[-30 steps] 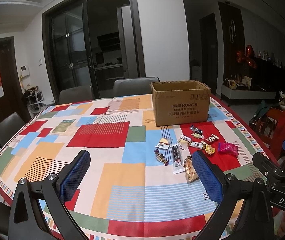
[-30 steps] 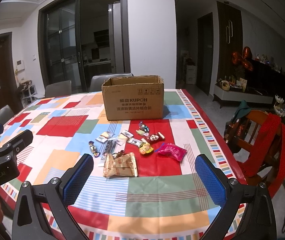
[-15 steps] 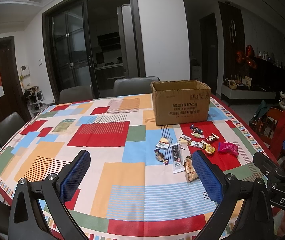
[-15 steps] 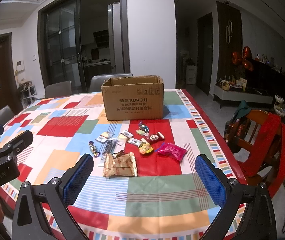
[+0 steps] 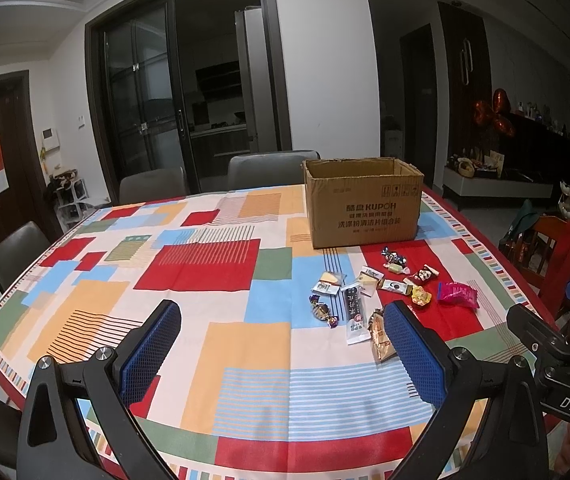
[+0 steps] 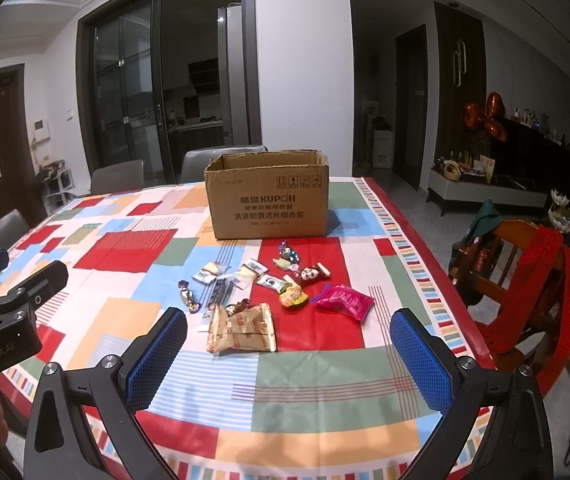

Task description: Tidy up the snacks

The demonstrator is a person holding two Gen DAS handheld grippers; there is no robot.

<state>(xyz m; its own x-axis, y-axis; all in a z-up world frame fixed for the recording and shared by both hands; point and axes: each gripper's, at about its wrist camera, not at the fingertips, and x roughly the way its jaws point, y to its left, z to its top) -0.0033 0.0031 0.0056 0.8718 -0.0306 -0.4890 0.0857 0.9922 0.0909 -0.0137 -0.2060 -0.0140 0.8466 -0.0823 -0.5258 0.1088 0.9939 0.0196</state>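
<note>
While both the left gripper (image 5: 281, 350) and right gripper (image 6: 289, 354) hover spread wide and empty, approach the tan packet (image 6: 243, 328) squarely, nearest the counter's (image 6: 325, 392) front edge.

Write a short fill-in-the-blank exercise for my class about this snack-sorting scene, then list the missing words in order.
1. The cardboard box stands on the table with its top ____.
2. The loose snacks lie on the tablecloth in ____ of the box's printed side.
3. The pink packet rests on a ____ patch of the cloth.
4. The right gripper has its blue fingers spread ____ and holds nothing.

Missing words: open; front; red; apart
</note>
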